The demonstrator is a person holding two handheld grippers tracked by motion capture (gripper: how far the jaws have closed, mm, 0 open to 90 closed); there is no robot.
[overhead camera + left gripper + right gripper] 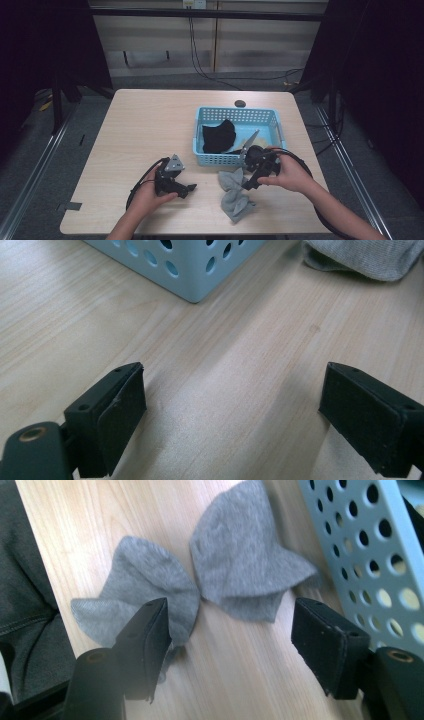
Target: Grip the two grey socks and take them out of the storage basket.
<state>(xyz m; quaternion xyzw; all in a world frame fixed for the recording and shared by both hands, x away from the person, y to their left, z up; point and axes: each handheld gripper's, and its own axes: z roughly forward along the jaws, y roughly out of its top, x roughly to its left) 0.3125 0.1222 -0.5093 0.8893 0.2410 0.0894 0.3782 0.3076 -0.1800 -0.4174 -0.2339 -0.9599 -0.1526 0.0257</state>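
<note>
Grey crumpled cloth [200,587] beside light-blue perforated plastic basket [235,159]; right gripper [230,635] wide, empty, angled over it; left gripper [232,415] wide; basket holds black cloth [218,137].

One basket [237,159], two grey socks [235,192], one black cloth [218,137].

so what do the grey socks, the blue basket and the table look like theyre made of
Grey socks: soft knit fabric, matte, judging by the fine ribbed weave and limp folds. Blue basket: looks like moulded plastic, smooth with a slight sheen and regular round holes in its walls. Table: pale wood grain, probably a laminate or veneer top, since the surface is flat, even and faintly glossy.
</note>
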